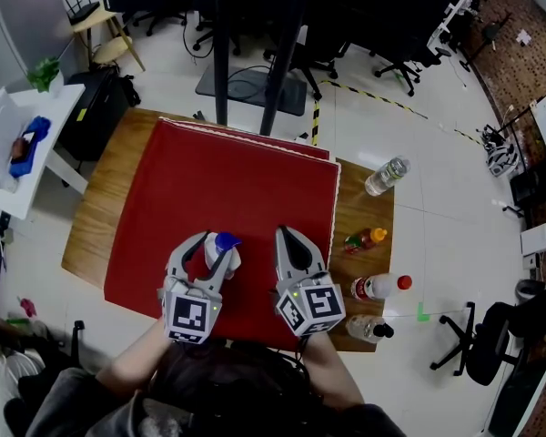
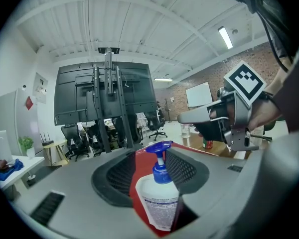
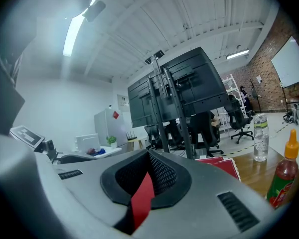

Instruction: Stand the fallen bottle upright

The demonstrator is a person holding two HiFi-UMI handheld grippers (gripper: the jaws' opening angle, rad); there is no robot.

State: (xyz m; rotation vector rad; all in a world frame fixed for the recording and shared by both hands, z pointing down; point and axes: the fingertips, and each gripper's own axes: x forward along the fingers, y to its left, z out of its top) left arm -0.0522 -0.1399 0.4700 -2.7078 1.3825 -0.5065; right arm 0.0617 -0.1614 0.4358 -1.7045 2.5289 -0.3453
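Note:
A white pump bottle (image 1: 222, 251) with a blue pump head stands upright on the red mat (image 1: 227, 171), near its front edge. My left gripper (image 1: 215, 244) is around it with its jaws apart. In the left gripper view the bottle (image 2: 159, 198) sits between the fingers (image 2: 114, 176), and a strip of red mat shows on its left side. My right gripper (image 1: 286, 235) hovers just right of the bottle with its jaws together and nothing in them. The right gripper view shows only a sliver of mat between its pads (image 3: 162, 176).
On the bare wooden table (image 1: 364, 212) right of the mat are a clear water bottle (image 1: 386, 175), an orange-capped sauce bottle (image 1: 364, 238), a white bottle with a red cap (image 1: 380, 286) and a clear bottle with a black cap (image 1: 368, 328). Office chairs stand beyond.

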